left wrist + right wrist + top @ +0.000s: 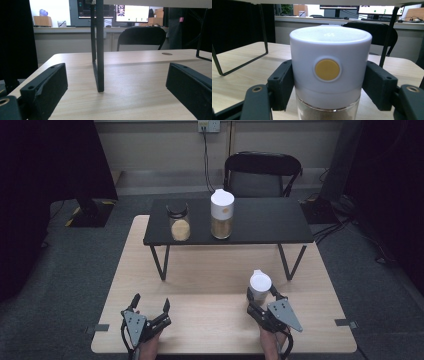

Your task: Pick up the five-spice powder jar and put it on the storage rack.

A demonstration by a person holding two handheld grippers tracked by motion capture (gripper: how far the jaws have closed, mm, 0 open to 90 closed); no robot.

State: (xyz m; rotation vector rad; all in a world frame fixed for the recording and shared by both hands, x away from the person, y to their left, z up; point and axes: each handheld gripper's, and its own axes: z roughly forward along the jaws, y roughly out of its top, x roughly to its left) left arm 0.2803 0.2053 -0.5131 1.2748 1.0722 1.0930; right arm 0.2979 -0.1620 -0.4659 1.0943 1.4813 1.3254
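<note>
High view, looking down on a pale wooden table (210,285): a low black shelf (260,222) on thin metal legs stands across its far half, and a person's two hand-held grippers come in at the near edge. The right gripper (261,296), near the right side, is clamped on a small white-lidded jar (260,286) that stands upright on the tabletop, just in front of the shelf's right leg. In the right gripper view the two black jaws press against opposite sides of that jar's white lid (330,72), which bears a round yellow dot; brownish contents show through the clear glass below. The left gripper (150,306) sits near the left side with its jaws apart and nothing between them; in the left gripper view it faces a shelf leg (99,47) across bare wood. On the shelf stand a taller white-lidded jar (221,214) and, to its left, a black-lidded jar (179,222), both partly filled. The step in hand appears to be the grasp of the small jar, now secure. The likely next move is a straight lift, then a carry up and away onto the shelf beside the others, keeping the jar upright and clear of the shelf's front edge.
</note>
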